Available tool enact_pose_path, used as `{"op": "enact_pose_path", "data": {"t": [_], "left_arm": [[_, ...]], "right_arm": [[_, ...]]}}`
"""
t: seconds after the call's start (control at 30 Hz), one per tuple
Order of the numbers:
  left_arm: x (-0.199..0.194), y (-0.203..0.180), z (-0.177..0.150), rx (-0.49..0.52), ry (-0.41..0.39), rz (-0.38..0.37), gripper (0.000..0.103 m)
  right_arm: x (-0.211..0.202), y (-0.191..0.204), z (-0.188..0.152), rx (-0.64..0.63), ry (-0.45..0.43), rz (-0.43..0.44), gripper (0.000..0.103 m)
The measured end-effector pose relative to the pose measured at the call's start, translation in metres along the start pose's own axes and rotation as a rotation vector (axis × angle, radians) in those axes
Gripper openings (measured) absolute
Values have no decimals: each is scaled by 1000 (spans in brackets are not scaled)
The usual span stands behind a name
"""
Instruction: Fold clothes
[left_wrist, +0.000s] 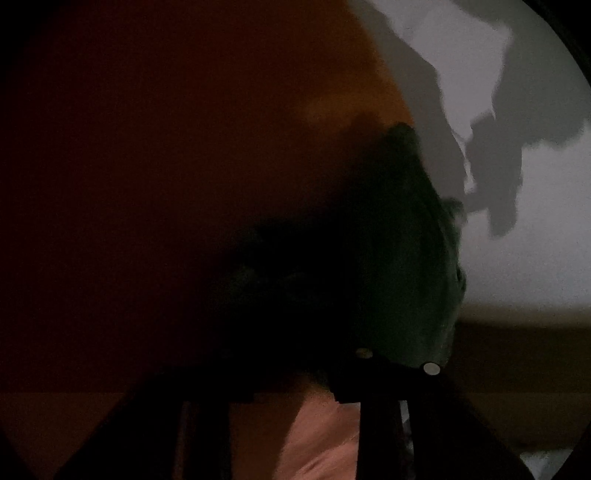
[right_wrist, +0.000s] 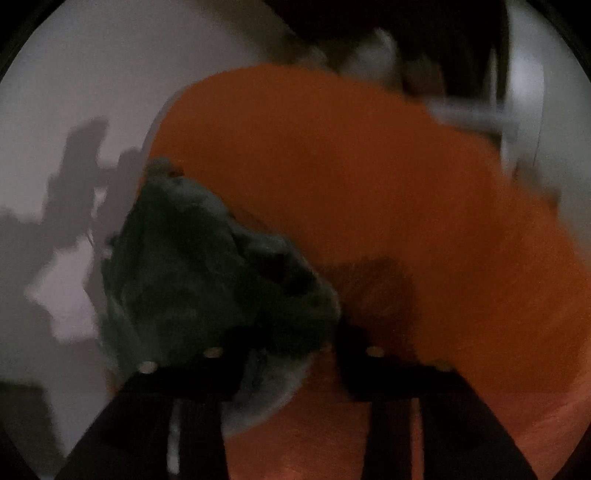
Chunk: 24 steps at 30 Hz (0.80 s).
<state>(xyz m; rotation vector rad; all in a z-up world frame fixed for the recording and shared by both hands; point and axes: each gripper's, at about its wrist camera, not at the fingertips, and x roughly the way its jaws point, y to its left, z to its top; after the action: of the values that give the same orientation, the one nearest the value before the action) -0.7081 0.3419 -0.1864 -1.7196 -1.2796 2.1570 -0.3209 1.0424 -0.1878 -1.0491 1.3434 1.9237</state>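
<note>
Left wrist view: dim; left gripper (left_wrist: 295, 373) bunches a dark green fuzzy cloth (left_wrist: 402, 258) between its jaws, over an orange fabric sheet (left_wrist: 221, 129).
Right wrist view: right gripper (right_wrist: 291, 354) clasps the dark green fuzzy cloth (right_wrist: 192, 269) at its left jaw, above the orange fabric sheet (right_wrist: 388, 184), beside a pale grey surface (right_wrist: 92, 74).

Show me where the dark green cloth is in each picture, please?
Left wrist view: the dark green cloth is right of the middle, dim, rising from the gripper's fingers, with the pale wall to its right.
Right wrist view: the dark green cloth is left of the middle, bunched just above the fingers.
Shared landmark: the orange cloth lies behind it in both views.
</note>
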Motion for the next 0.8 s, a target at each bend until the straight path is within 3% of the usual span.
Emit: {"op": "enact_pose_path", "data": {"t": [0.07,0.1,0.2,0.3,0.37,0.4,0.5,0.53,0.57,0.63,0.67,0.73,0.8], "left_arm": [[-17,-15,12,105,-8,52,30],[-33,-24,19,173,-51,111,30],[-62,-44,35,265,-154,160,35],[-75,-57,51,281,-192,90,45],[-60,-76,53,311,-162,27,47],[-46,-90,55,324,-127,-2,47],[1,-143,68,387,-36,-80,48],[18,-168,78,428,-16,-98,50],[41,-189,89,464,-5,-64,56],[89,-230,113,535,16,14,62],[118,-243,128,530,73,33,62],[171,-258,145,510,211,72,62],[202,-261,145,513,270,149,62]], "right_arm": [[-26,31,-2,-203,-53,-53,42],[-30,45,-2,-273,-70,-62,42],[-39,108,-4,-507,-177,-97,42],[-38,152,-9,-646,-320,-245,42],[-35,159,-15,-655,-324,-162,42],[-33,162,-17,-654,-310,-111,42],[6,185,2,-629,-81,115,42],[22,208,13,-683,-58,127,42],[38,232,24,-737,-34,138,48],[72,277,47,-834,12,151,66],[94,296,62,-843,25,117,76],[139,329,90,-851,63,52,78],[187,339,103,-794,216,5,76]]}}
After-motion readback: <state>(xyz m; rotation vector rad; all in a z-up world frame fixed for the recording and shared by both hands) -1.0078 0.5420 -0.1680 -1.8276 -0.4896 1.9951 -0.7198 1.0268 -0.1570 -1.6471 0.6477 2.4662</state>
